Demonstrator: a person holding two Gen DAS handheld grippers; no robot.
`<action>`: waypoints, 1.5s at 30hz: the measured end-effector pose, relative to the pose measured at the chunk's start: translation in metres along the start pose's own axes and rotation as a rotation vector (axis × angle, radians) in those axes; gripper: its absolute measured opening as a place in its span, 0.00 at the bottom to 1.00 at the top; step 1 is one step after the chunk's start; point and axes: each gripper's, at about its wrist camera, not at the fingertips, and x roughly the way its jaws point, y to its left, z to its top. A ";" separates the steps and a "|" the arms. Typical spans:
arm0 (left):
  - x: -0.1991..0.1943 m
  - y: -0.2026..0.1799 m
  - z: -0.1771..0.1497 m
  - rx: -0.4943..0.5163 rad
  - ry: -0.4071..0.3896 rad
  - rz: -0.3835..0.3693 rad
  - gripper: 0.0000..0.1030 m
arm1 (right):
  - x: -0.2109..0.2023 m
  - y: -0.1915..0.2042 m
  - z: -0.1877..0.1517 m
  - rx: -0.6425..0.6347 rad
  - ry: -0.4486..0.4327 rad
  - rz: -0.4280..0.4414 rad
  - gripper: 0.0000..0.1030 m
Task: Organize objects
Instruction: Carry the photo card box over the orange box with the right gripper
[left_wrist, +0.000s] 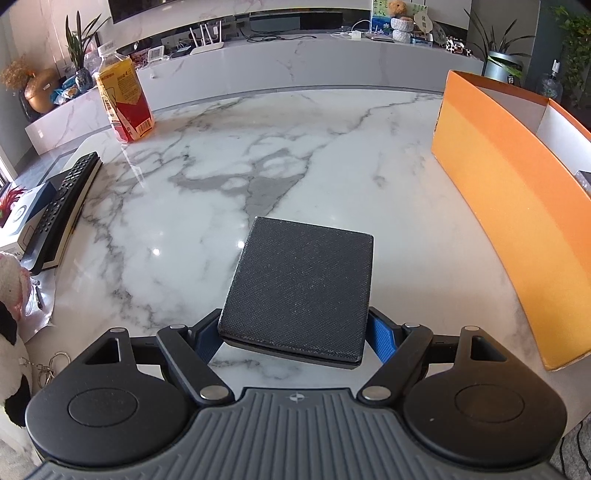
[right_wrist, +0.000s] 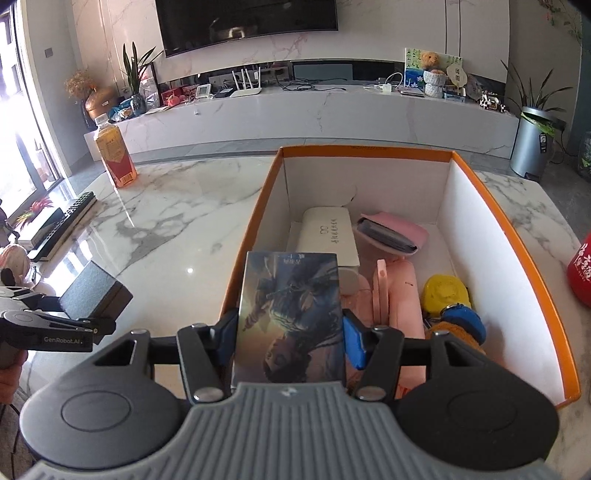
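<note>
My left gripper (left_wrist: 291, 338) is shut on a black textured box (left_wrist: 301, 291) and holds it above the marble table (left_wrist: 184, 206), left of the orange storage box (left_wrist: 498, 206). In the right wrist view the left gripper (right_wrist: 79, 314) shows at the left with the black box (right_wrist: 94, 291). My right gripper (right_wrist: 290, 341) is shut on a book with an illustrated cover (right_wrist: 291, 317), held over the near left edge of the orange storage box (right_wrist: 517, 254). Inside the box lie a white case (right_wrist: 328, 236), a pink pouch (right_wrist: 397, 232), pink items (right_wrist: 397, 295) and yellow and blue toys (right_wrist: 448, 295).
A bottle with a yellow and red label (left_wrist: 123, 99) stands at the table's far left. A remote control (left_wrist: 64, 206) lies on boxes at the left edge, with a plush toy (left_wrist: 11, 354) and keys nearer. A red object (right_wrist: 580, 269) sits right of the box.
</note>
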 end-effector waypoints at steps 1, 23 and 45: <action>0.000 0.000 0.000 0.001 0.001 0.001 0.90 | 0.001 0.003 -0.001 0.002 -0.003 0.008 0.57; -0.002 -0.002 -0.003 0.025 -0.013 -0.010 0.90 | 0.034 -0.078 0.065 -0.043 0.102 -0.238 0.57; -0.010 -0.003 -0.001 0.012 -0.017 -0.043 0.90 | 0.092 -0.078 0.079 -0.164 0.267 -0.403 0.57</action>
